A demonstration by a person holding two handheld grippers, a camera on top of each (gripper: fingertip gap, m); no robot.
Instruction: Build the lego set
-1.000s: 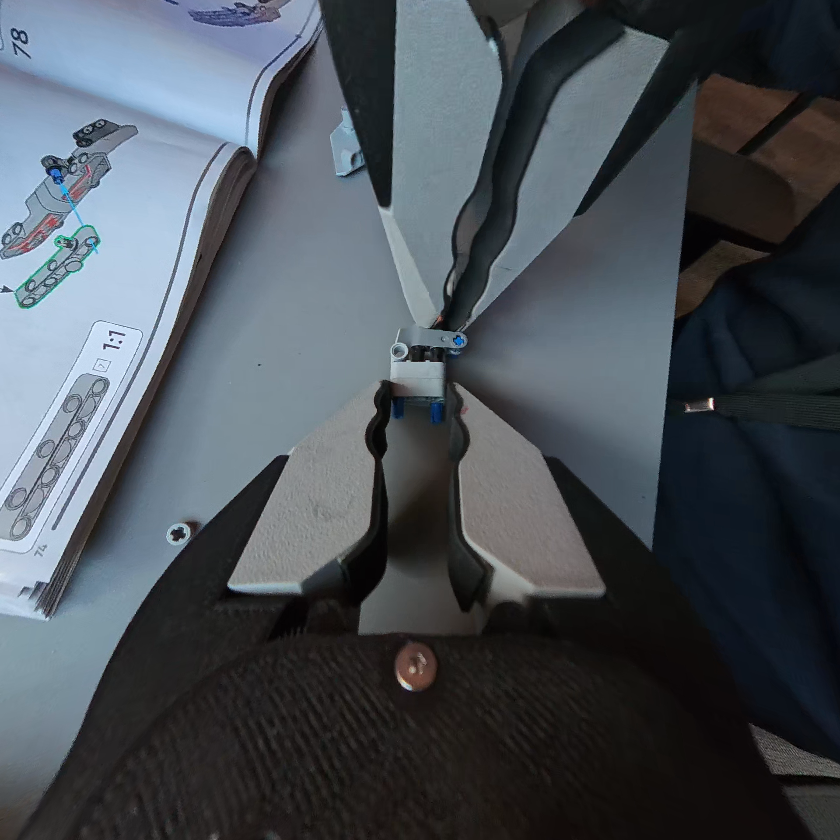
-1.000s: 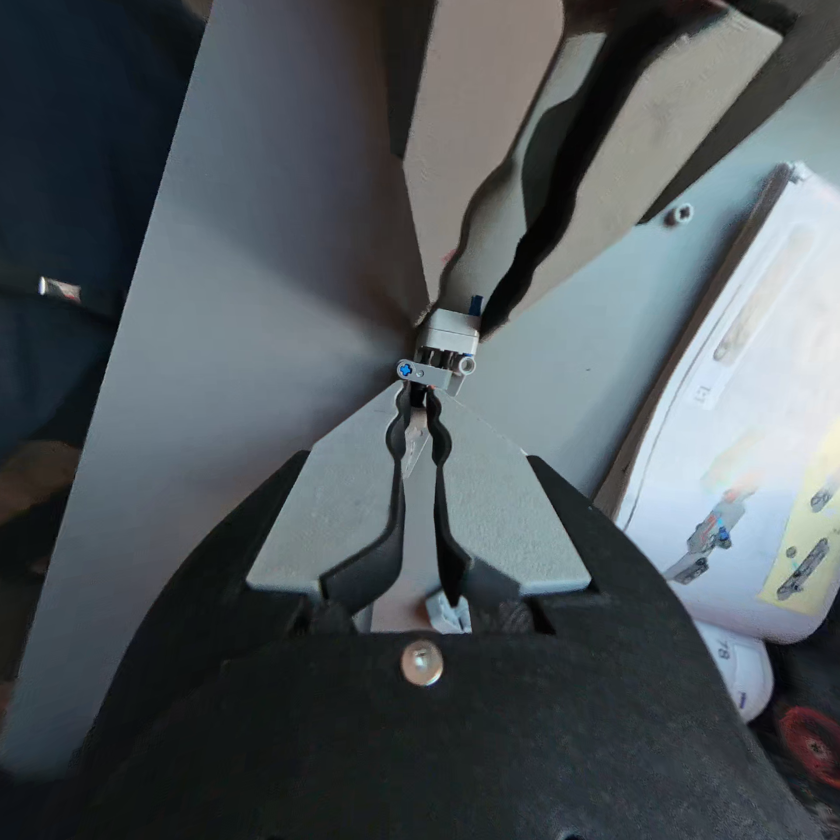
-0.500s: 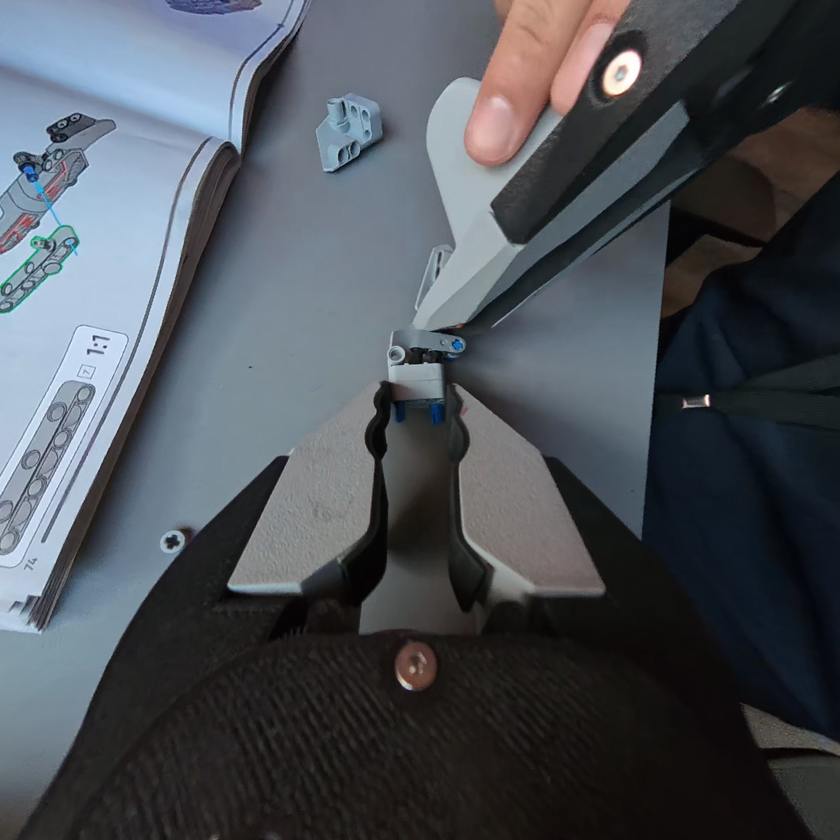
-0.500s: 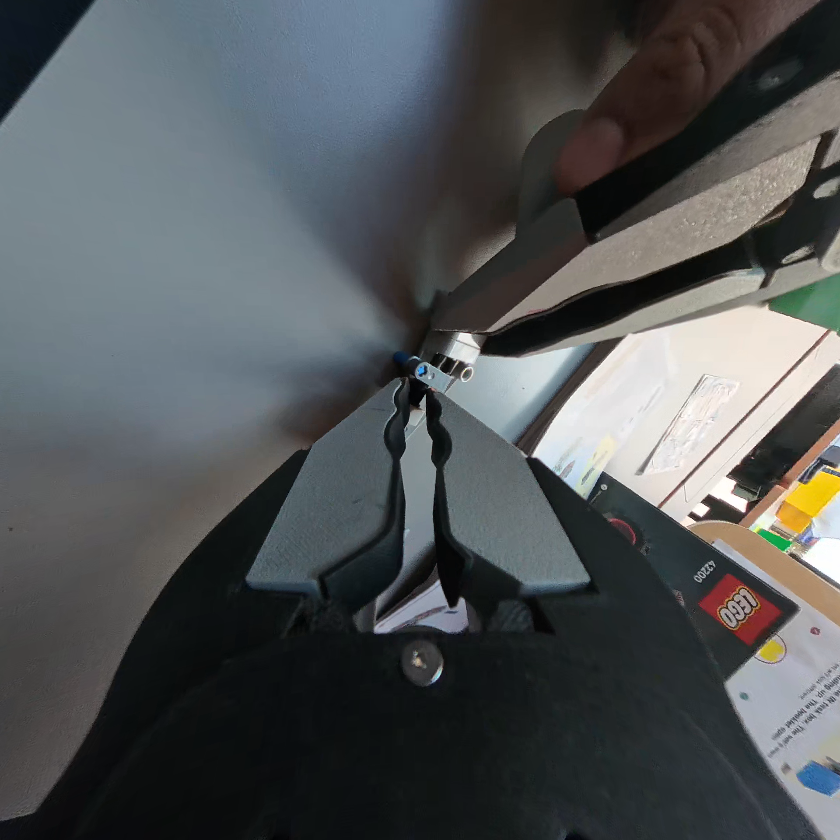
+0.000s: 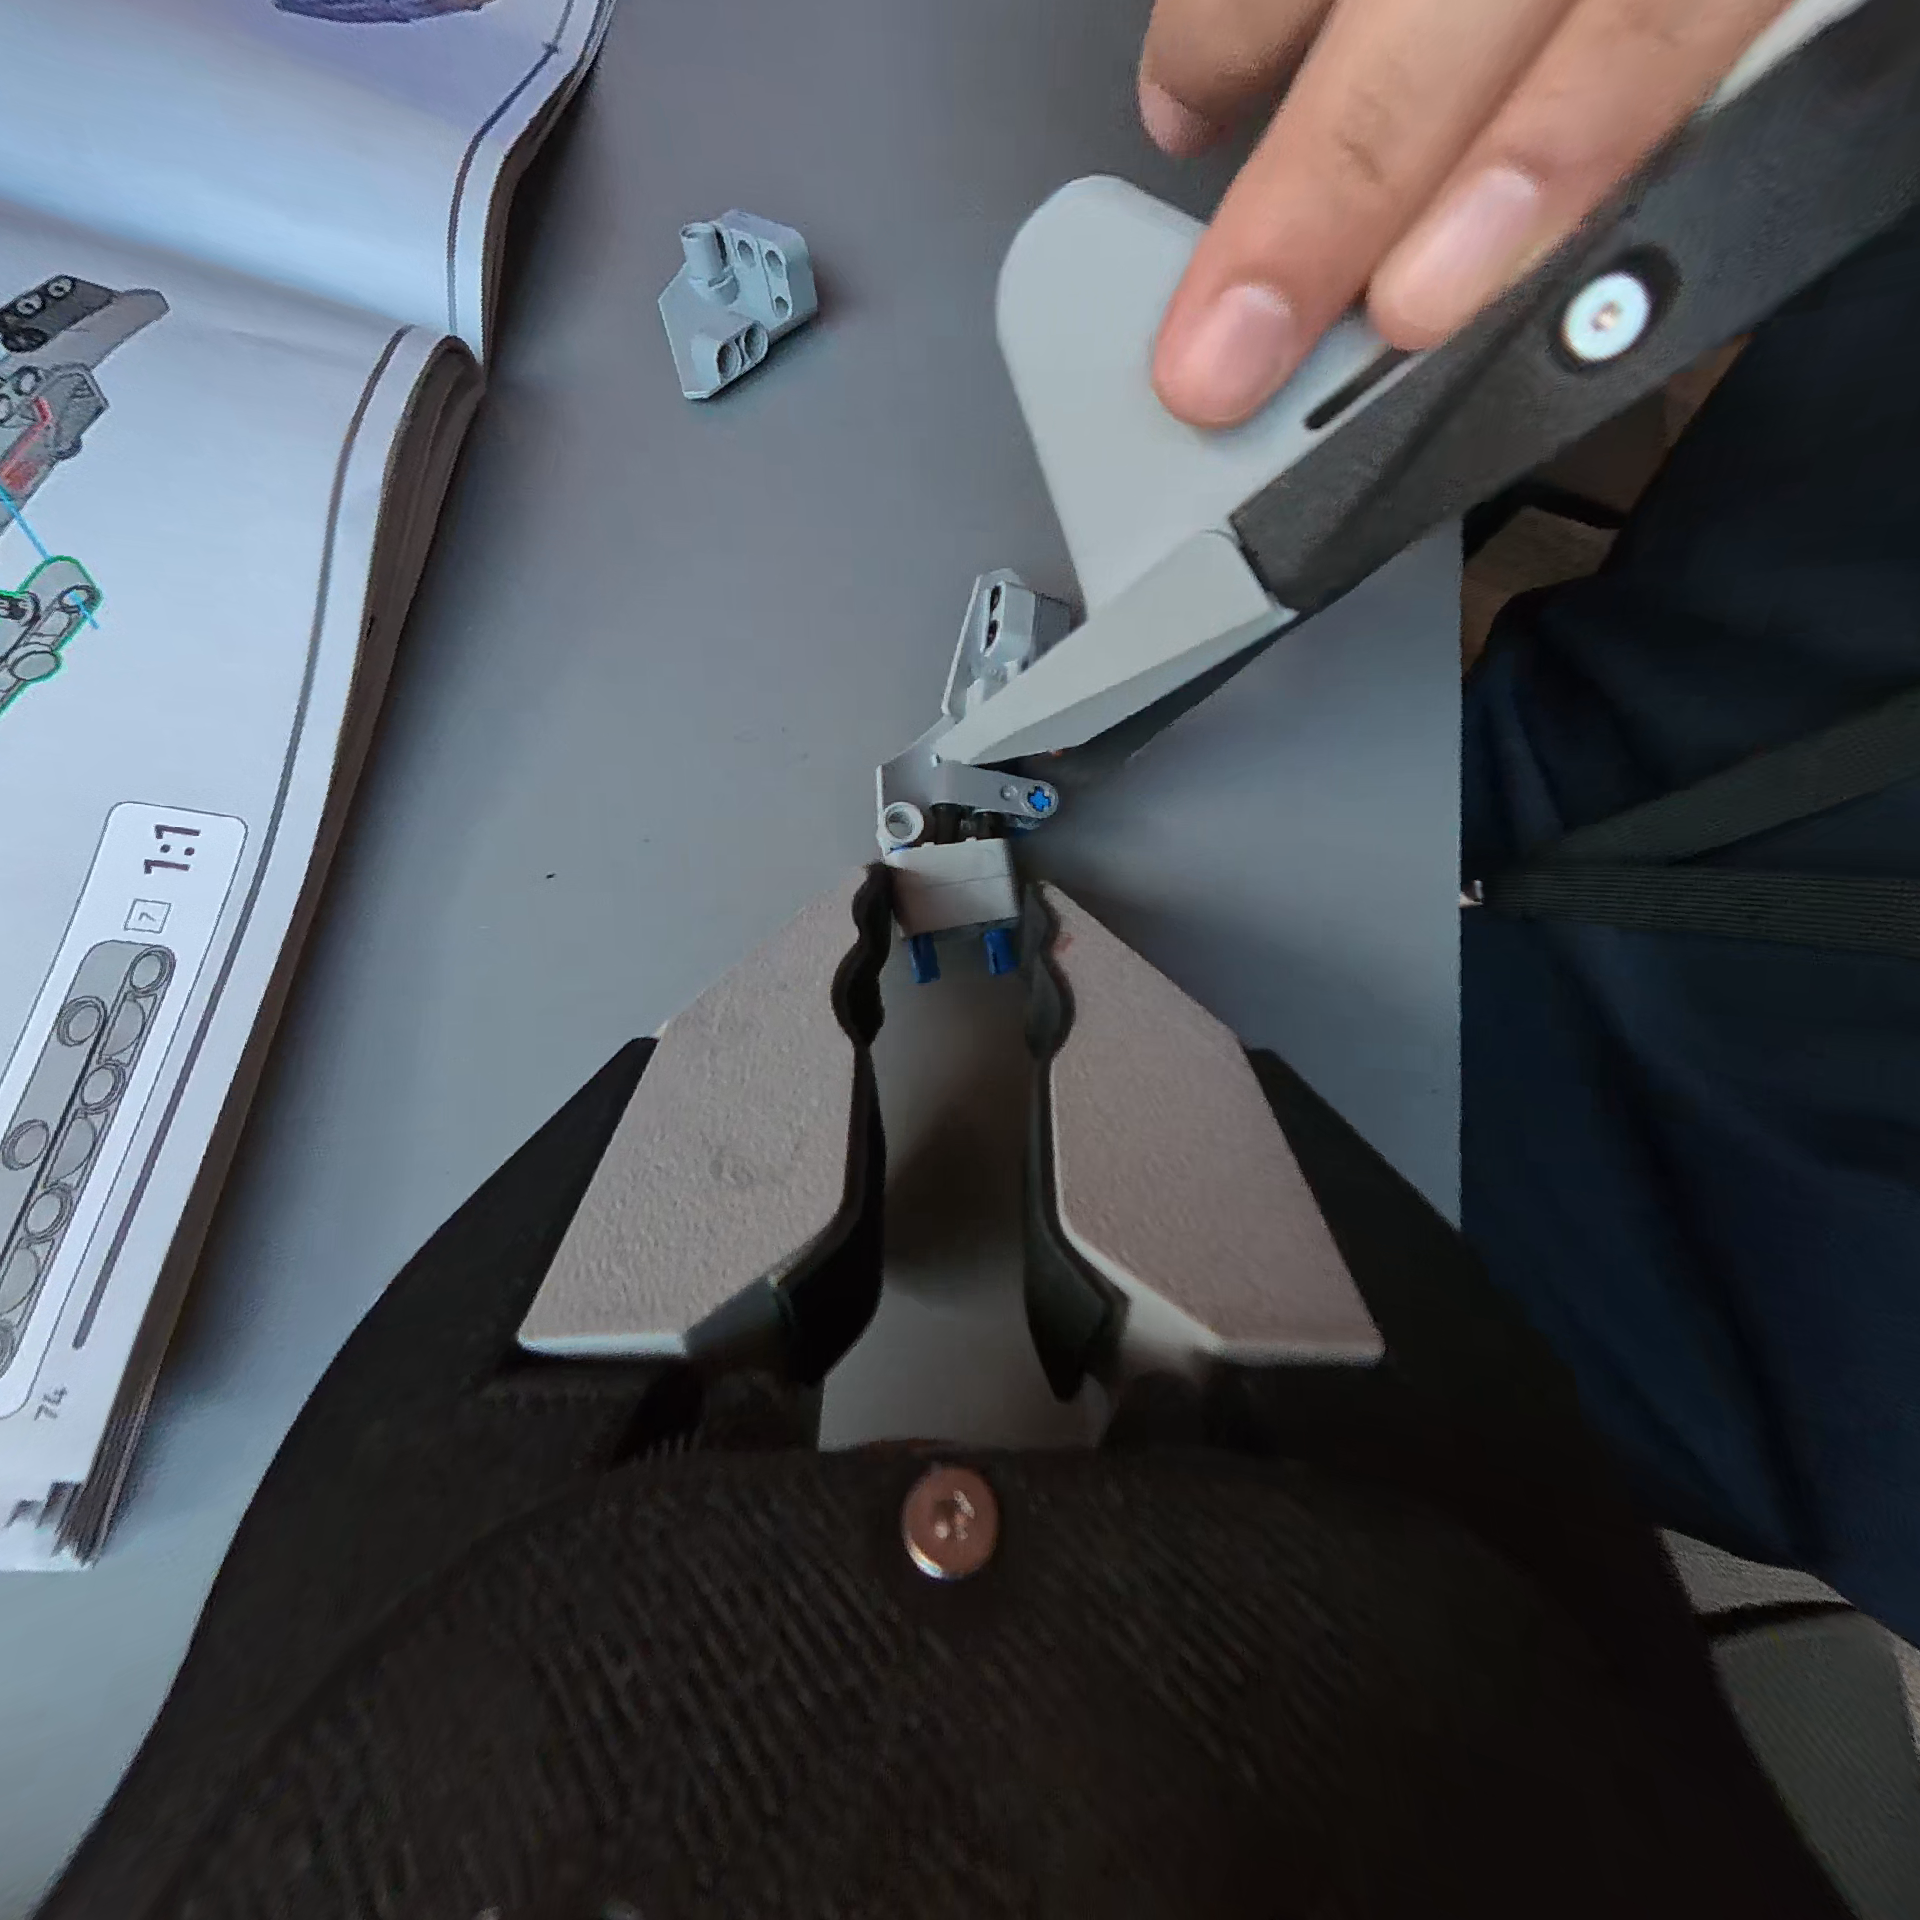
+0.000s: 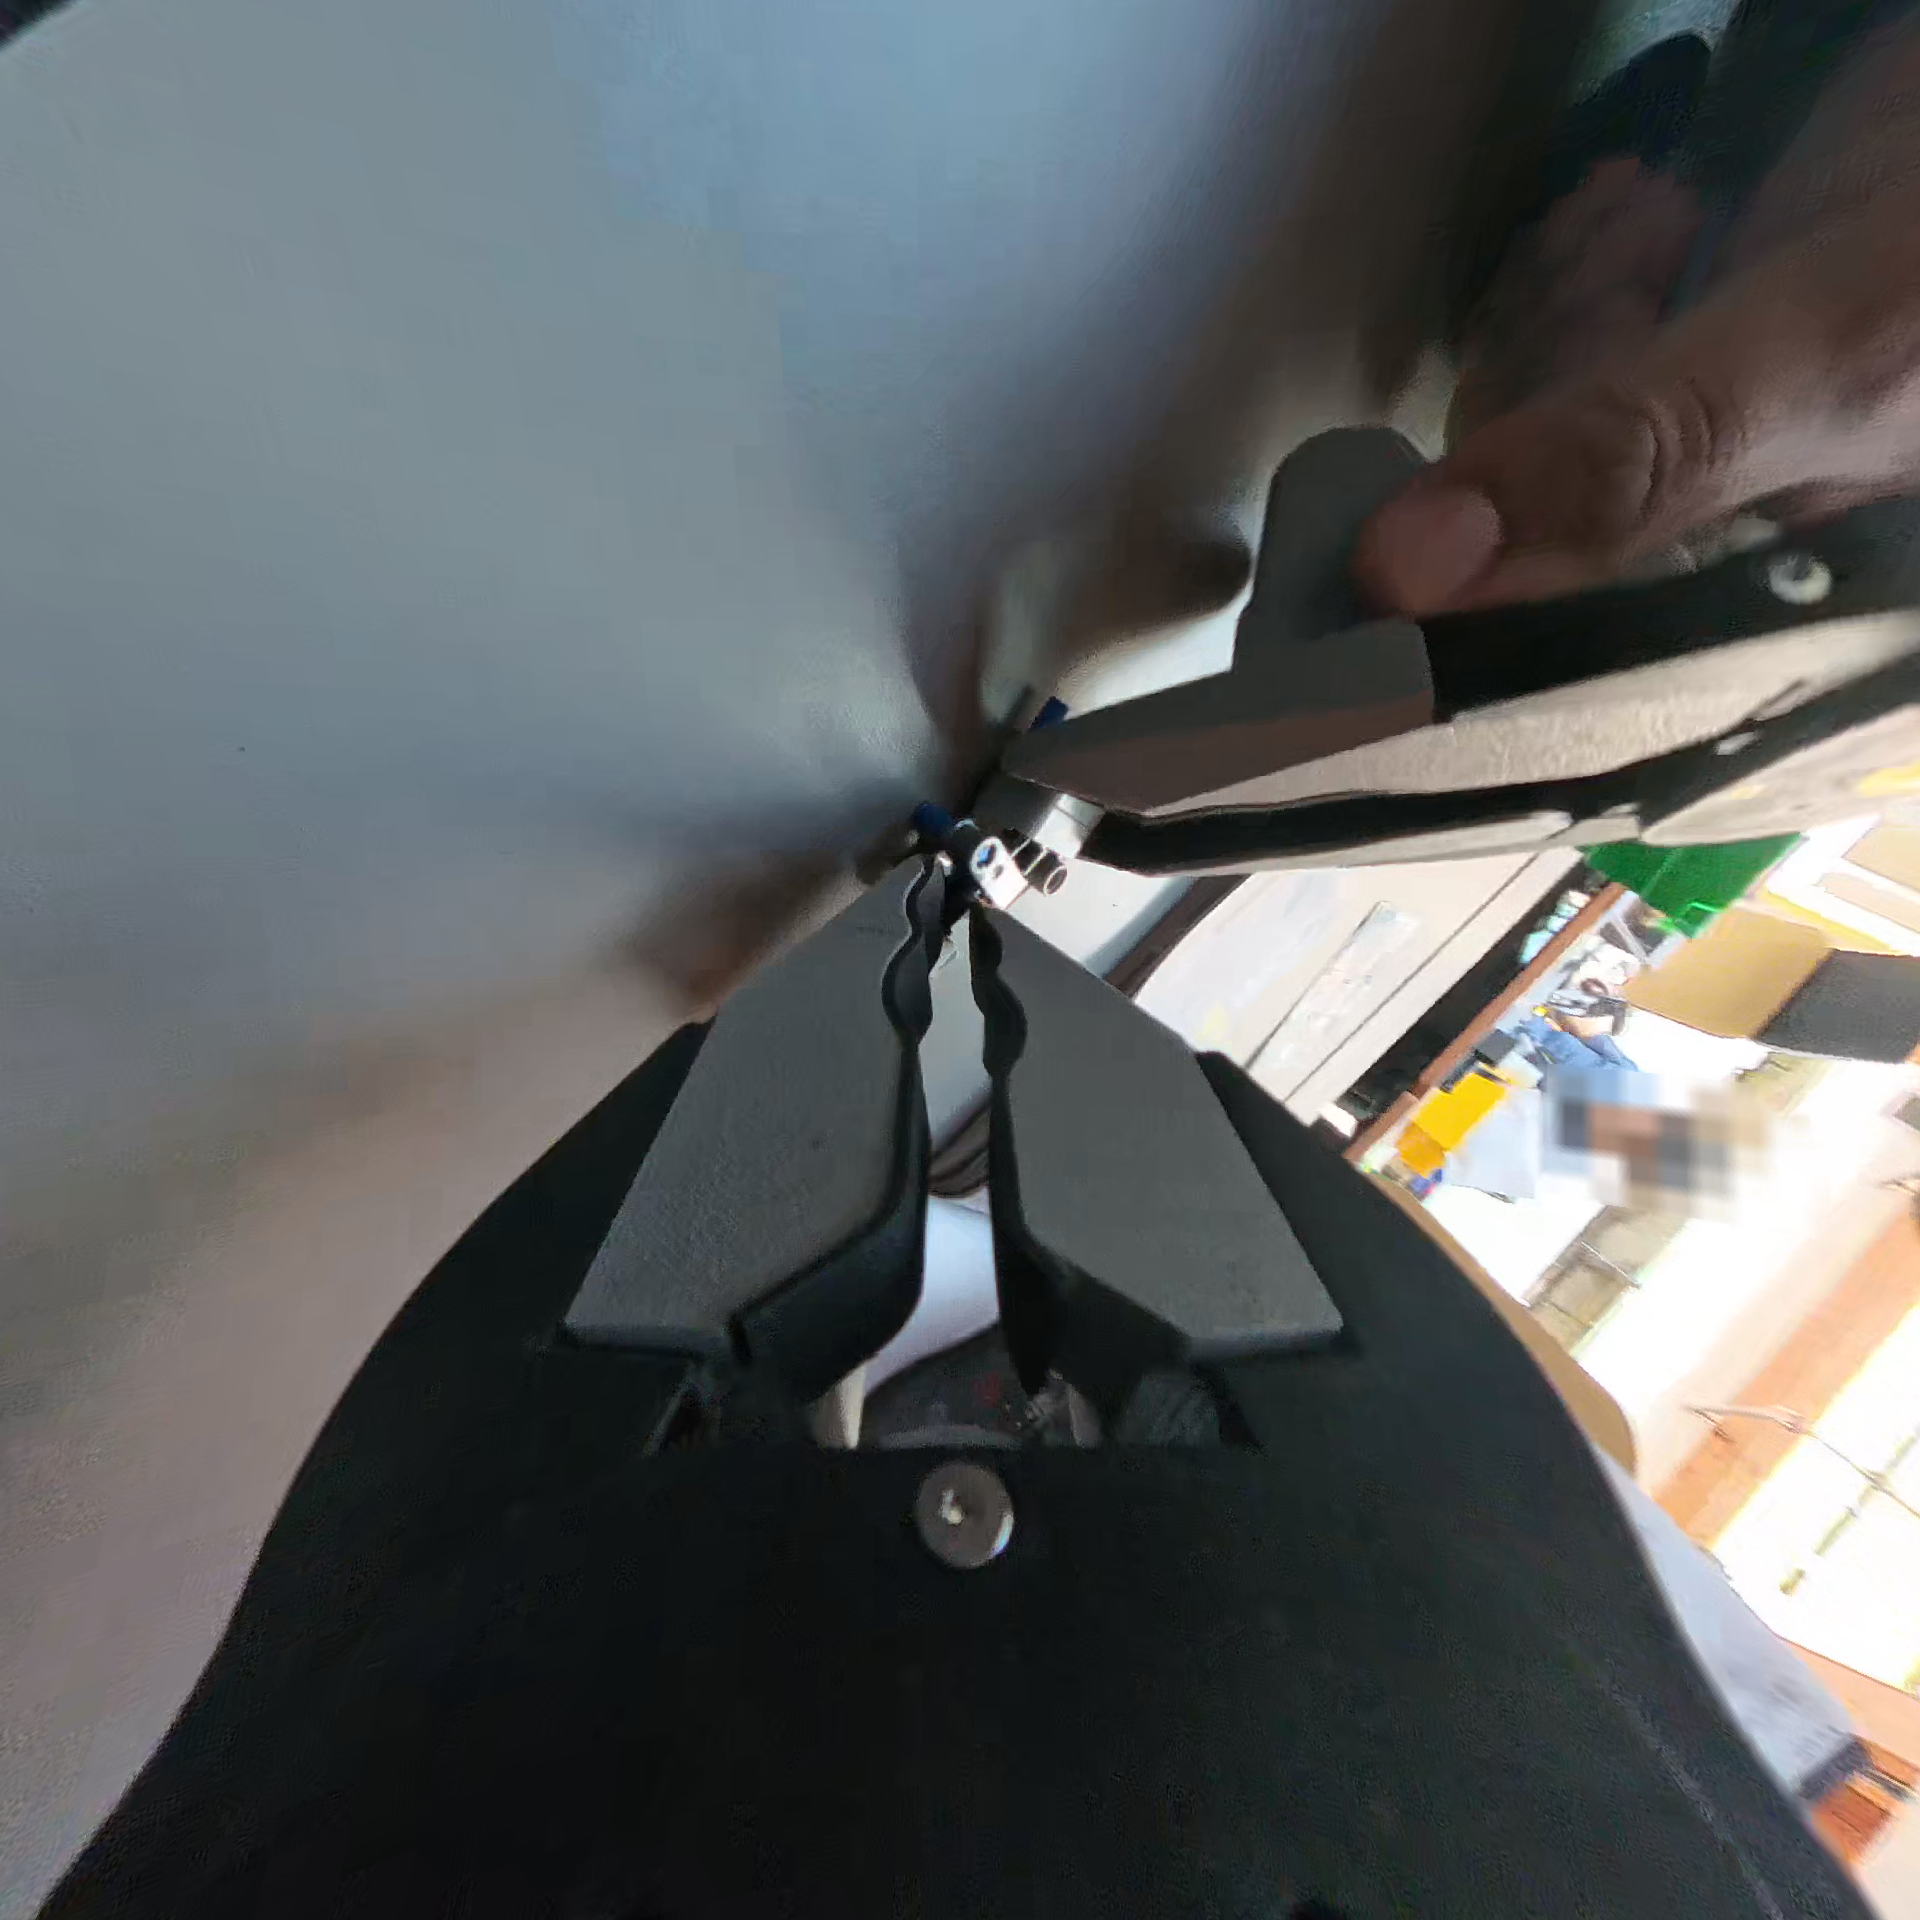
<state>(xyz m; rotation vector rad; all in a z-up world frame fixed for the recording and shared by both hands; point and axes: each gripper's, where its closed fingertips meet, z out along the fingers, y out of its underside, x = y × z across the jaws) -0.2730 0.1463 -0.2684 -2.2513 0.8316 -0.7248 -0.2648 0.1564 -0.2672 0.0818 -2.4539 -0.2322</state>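
Observation:
A small lego assembly (image 5: 956,868) is held between both grippers above the grey table (image 5: 665,727). It is a pale grey block with two blue pins, joined by black pins to a thin grey beam (image 5: 971,800) with a blue axle end. My left gripper (image 5: 958,902) is shut on the block. My right gripper (image 6: 951,878) is shut on the grey beam side of the assembly (image 6: 1003,862). In the left wrist view it comes in from the upper right, turned on its side (image 5: 1122,665), with a hand (image 5: 1351,187) on it.
An open instruction booklet (image 5: 229,540) lies at the left. A loose grey angled piece (image 5: 740,296) sits on the table beyond the grippers. The table edge runs down the right, with a person's dark clothing (image 5: 1683,1039) past it. The right wrist view is blurred. Left and right tips are no more than a few centimetres apart. It is some 11 cm from my right tips to the loose grey angled piece (image 5: 740,296).
My right gripper has rolled onto its side while still gripping the assembly, and its view has swung from the table to the room. My left gripper has kept its hold and stayed almost still.

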